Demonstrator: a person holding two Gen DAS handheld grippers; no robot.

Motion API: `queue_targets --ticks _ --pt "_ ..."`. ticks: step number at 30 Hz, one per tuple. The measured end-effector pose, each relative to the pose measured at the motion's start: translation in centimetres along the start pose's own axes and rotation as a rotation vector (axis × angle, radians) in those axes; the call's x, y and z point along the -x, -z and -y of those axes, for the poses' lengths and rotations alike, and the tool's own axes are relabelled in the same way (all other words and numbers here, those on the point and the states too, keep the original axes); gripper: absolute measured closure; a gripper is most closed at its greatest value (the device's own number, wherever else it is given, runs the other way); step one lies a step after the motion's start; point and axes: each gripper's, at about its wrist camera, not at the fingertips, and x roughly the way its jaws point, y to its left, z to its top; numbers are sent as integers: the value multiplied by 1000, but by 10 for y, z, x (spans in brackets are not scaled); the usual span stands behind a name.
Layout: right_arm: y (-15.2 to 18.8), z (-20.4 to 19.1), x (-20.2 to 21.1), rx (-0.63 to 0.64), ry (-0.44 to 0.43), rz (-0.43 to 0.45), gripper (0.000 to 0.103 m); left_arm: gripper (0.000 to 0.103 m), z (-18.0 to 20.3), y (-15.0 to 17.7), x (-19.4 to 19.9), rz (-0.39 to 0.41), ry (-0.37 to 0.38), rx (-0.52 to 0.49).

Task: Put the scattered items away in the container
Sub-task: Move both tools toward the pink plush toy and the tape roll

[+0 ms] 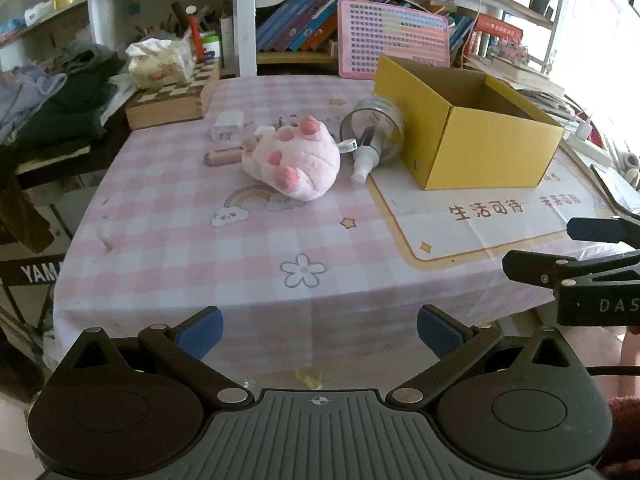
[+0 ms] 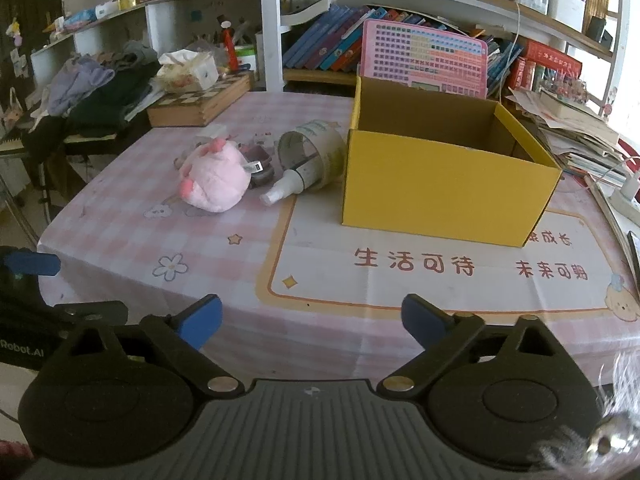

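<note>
An open yellow cardboard box (image 1: 480, 144) (image 2: 444, 184) stands on the pink checked tablecloth (image 1: 192, 248) (image 2: 120, 232). Left of it lie a pink plush paw (image 1: 296, 160) (image 2: 214, 178), a tipped clear jar (image 1: 374, 126) (image 2: 314, 152), a small white spray bottle (image 1: 365, 162) (image 2: 285, 188), a white charger (image 1: 227, 125) and a pinkish stick (image 1: 223, 157). A small dark item (image 2: 260, 166) sits behind the plush. My left gripper (image 1: 319, 334) is open and empty at the table's near edge. My right gripper (image 2: 311, 322) is open and empty, also at the near edge, to the right.
A chessboard box (image 1: 172, 100) with a tissue pack (image 1: 160, 62) sits at the back left. Clothes (image 1: 52, 96) pile up on the left. A pink chart board (image 1: 392, 42) and bookshelves stand behind. Papers and a power strip (image 2: 624, 196) lie on the right.
</note>
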Motion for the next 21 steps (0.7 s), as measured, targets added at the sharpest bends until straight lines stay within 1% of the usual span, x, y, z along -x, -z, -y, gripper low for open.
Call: queue_targets --ticks 2,9,12,14,16,21 --pt "-1 -1 0 10 -5 0 13 0 1 -1 1 8 -2 -5" --pt "-4 -3 -3 24 -5 -5 14 0 5 -2 -2 4 -1 -38" --pt "-4 -4 -4 30 -5 -2 9 0 3 -2 -2 1 -5 -29" --pt "-5 -5 -4 34 -16 3 3 0 3 -3 -3 2 -9 -24" --pt "-5 -6 -3 46 -25 11 1 0 3 -3 -3 4 -14 -20" --pt "-7 -8 -5 73 -24 7 0 0 -2 -5 -5 10 -8 15"
